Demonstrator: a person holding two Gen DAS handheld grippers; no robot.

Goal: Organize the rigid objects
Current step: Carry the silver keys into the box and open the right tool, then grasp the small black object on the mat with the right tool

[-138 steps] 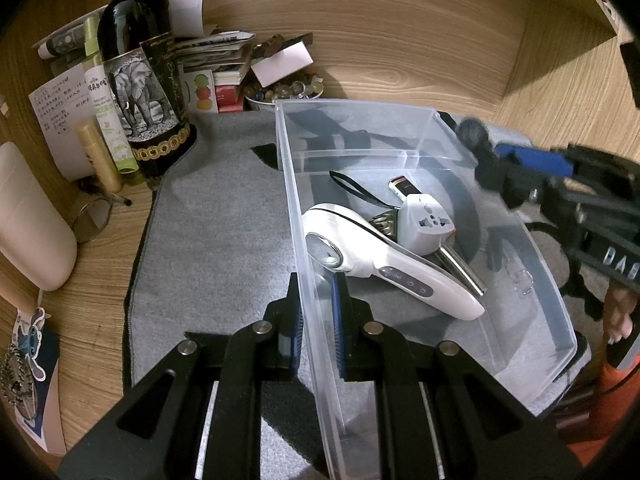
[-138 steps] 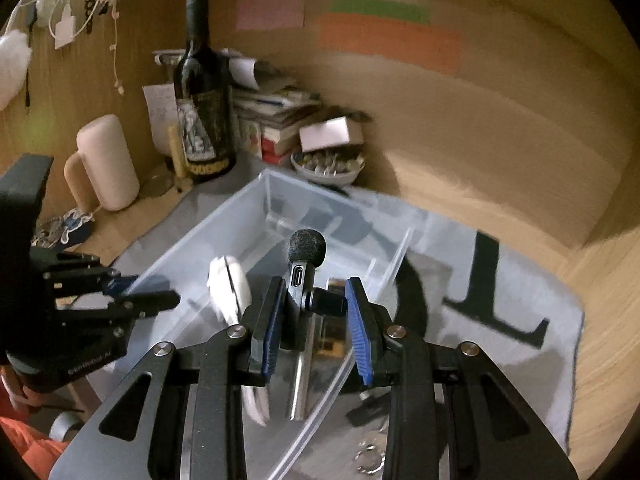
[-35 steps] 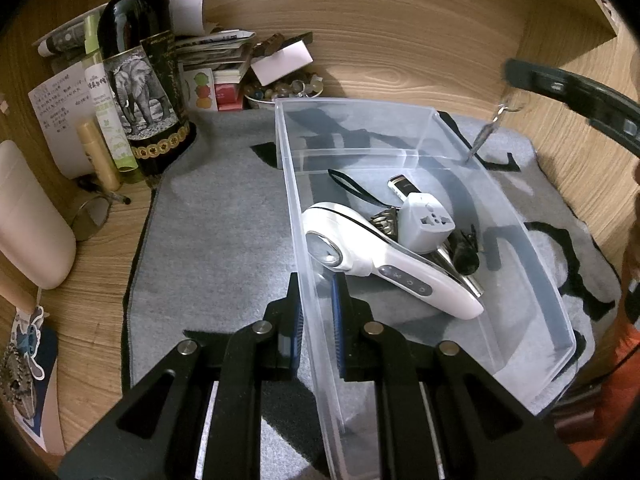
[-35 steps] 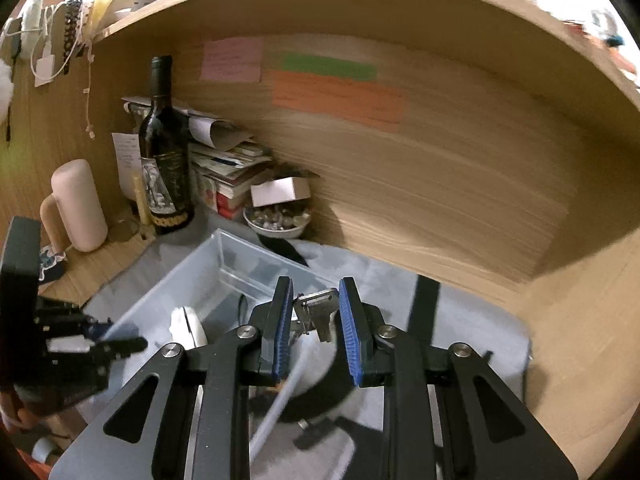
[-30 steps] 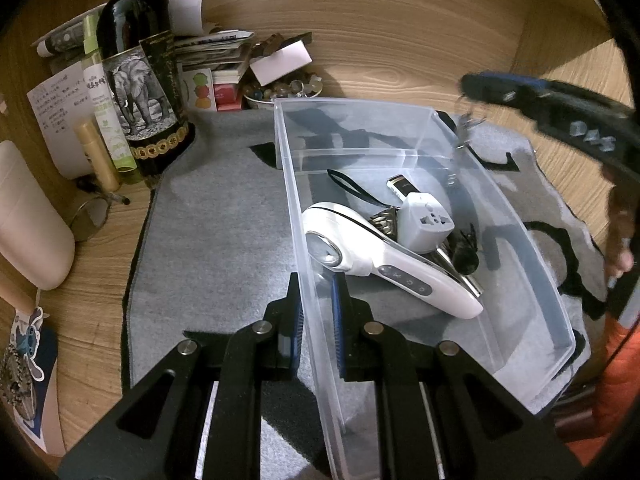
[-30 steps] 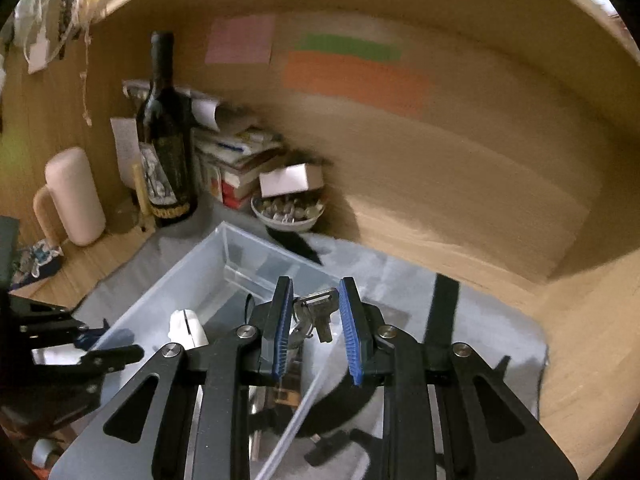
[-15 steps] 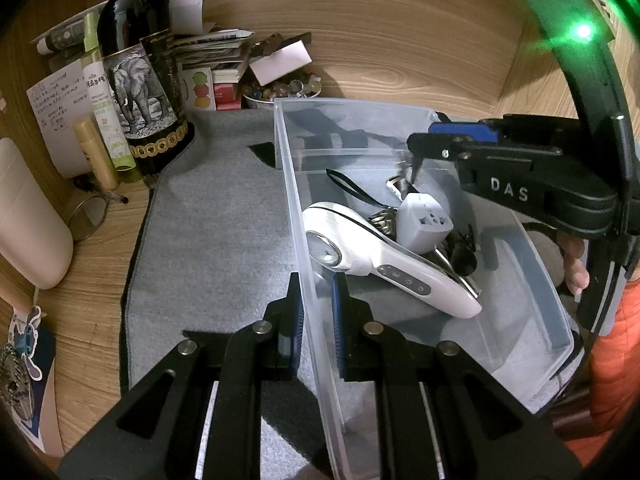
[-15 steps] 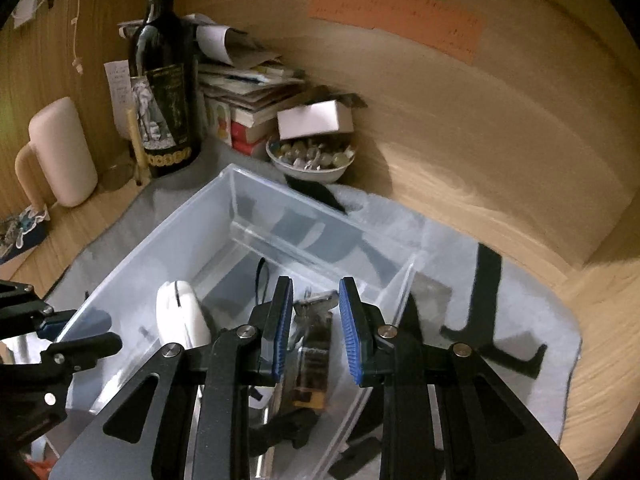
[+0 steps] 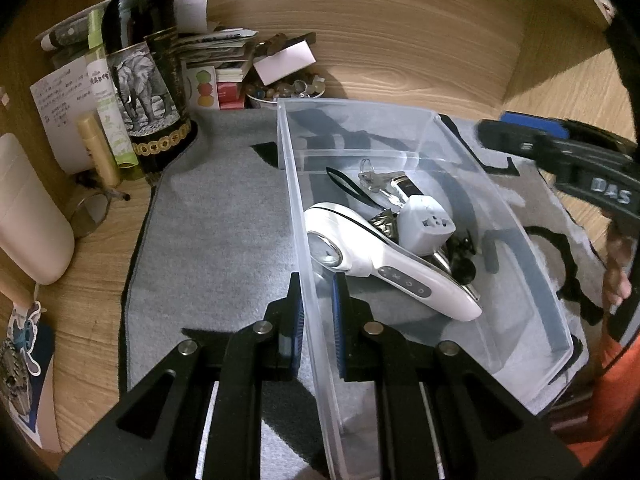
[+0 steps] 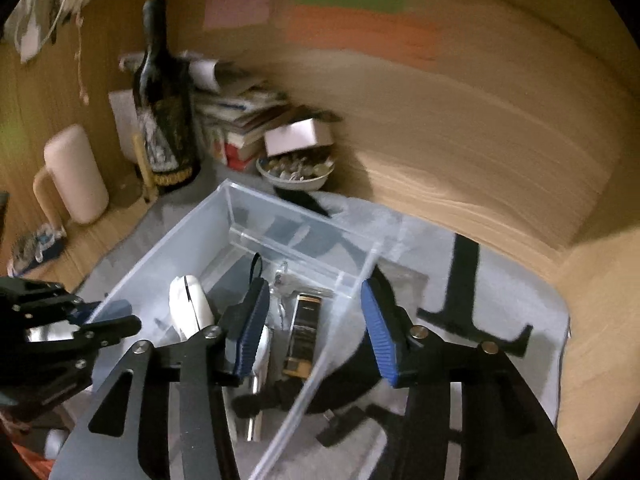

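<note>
Keys (image 9: 374, 179) lie loose in the bin (image 9: 496, 184), toward its far end, just beside the white adapter (image 9: 426, 226) and the long white handset (image 9: 372, 256). They look light, hard and slippery, so the ring is probably the best hold. The right gripper (image 10: 316, 326) hangs over the bin's far right side, jaws opening with nothing between them. The left gripper (image 9: 316, 308) is clamped on the bin's near wall, steadying it. Open mat (image 9: 216, 232) lies left of the bin; a bottle (image 9: 140, 68) crowds the far left corner.
</note>
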